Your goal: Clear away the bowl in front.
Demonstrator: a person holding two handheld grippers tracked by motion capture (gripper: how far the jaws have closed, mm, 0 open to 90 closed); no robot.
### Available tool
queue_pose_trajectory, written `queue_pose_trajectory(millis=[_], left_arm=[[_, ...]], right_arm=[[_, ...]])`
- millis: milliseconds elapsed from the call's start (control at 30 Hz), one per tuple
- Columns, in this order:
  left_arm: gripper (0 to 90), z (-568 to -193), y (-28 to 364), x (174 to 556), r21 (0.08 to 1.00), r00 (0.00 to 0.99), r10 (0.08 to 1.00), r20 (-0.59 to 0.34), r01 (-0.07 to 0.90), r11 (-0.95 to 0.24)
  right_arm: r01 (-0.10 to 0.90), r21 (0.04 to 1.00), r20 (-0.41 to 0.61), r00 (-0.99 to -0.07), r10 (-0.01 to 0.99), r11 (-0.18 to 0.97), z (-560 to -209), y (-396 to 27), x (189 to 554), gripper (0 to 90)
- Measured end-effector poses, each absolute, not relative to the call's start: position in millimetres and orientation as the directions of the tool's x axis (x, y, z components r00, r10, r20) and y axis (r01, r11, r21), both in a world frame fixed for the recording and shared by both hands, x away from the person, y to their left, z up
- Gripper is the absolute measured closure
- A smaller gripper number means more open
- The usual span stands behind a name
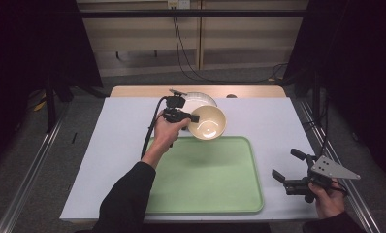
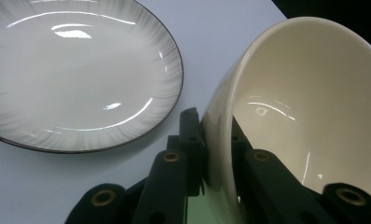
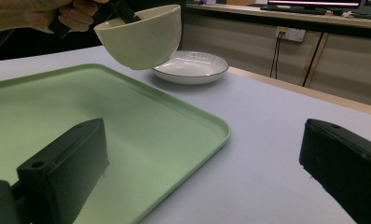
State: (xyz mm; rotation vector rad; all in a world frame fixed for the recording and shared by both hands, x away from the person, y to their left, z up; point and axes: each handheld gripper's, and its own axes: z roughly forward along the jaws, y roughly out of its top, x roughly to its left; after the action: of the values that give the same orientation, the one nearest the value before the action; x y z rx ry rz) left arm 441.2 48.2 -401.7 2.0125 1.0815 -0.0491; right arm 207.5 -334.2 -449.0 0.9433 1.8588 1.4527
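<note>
My left gripper (image 1: 193,118) is shut on the rim of a cream bowl (image 1: 207,122), which it holds tilted in the air over the far edge of the green tray (image 1: 230,194). In the left gripper view one jaw sits outside the bowl (image 2: 309,107) wall and one inside. The bowl (image 3: 141,35) hangs above the tray (image 3: 141,121) in the right gripper view as well. A white plate (image 1: 201,99) with a dark rim lies on the table behind the bowl. My right gripper (image 1: 285,165) is open near the table's right front corner, with nothing between its fingers.
The plate (image 2: 76,74) rests flat on the pale table (image 1: 123,126), just left of the held bowl in the left gripper view. The plate (image 3: 190,67) sits beyond the tray's far corner. A wooden strip (image 1: 133,91) runs along the table's back edge.
</note>
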Motion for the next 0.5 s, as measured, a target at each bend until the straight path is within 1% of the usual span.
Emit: queue_pose_trajectory(millis=[133,367,500], left_arm=[[83.6,-402,40,438,0.645,0.649,0.653,-0.39,0.699,-0.309],[83.4,-405,30,433,0.634,0.653,0.637,-0.41,0.706,-0.315],[83.5,-404,21,431,0.635,0.663,0.632,-0.401,0.698,-0.33]], right_arm=[[0.171,0.974,-0.026,-0.575,0.818,0.151,-449,-334,208,0.8],[0.167,0.974,-0.028,-0.574,0.818,0.151,-449,-334,207,0.8],[0.166,0.975,-0.029,-0.576,0.817,0.151,-449,-334,208,0.8]])
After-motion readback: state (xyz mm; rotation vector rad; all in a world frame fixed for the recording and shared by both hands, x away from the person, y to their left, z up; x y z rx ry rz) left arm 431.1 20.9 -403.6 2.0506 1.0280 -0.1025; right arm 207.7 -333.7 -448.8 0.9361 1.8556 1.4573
